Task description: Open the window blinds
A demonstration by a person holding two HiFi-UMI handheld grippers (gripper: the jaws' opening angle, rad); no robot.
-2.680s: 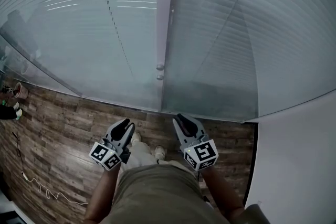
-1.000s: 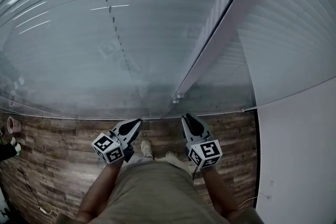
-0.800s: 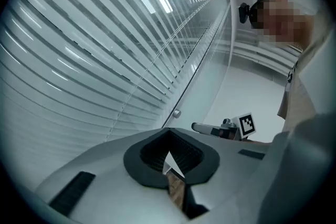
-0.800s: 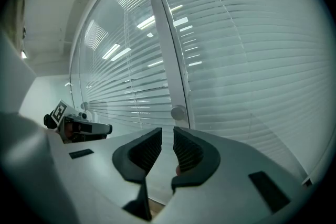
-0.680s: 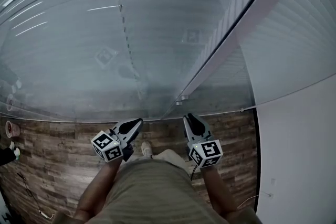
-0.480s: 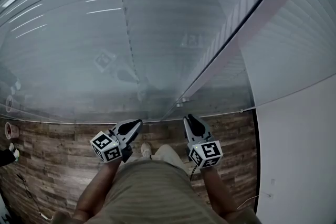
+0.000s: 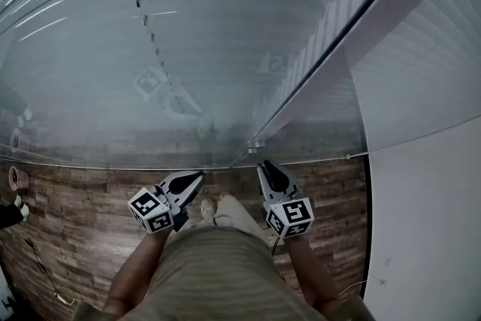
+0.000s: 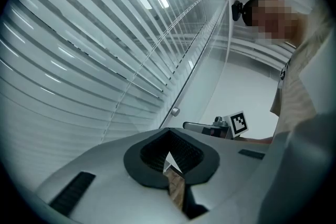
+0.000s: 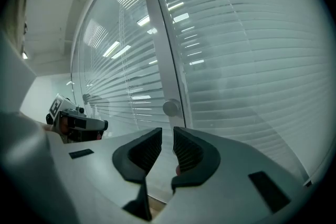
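White slatted blinds (image 7: 150,49) hang closed behind a glass wall, and more slats (image 7: 421,71) fill the pane to the right. A white frame post (image 7: 353,34) runs between the panes, with a small round knob (image 7: 254,149) near its foot. The knob (image 9: 170,108) stands just beyond my right gripper (image 9: 167,131), whose jaws have only a thin slit between them and hold nothing. My left gripper (image 8: 168,156) is shut and empty, pointing along the glass toward the knob (image 8: 175,111). In the head view both grippers, left (image 7: 199,175) and right (image 7: 263,165), hover low, short of the glass.
A wood-plank floor (image 7: 68,214) lies below the glass. A plain white wall (image 7: 428,222) closes the right side. A thin cable (image 7: 45,282) trails across the floor at the lower left, and a small pot (image 7: 15,178) stands by the glass at far left.
The head view has swung left, so the frame post now slants up to the right instead of standing mid-picture. Both grippers have kept their low pose and their jaws as before.
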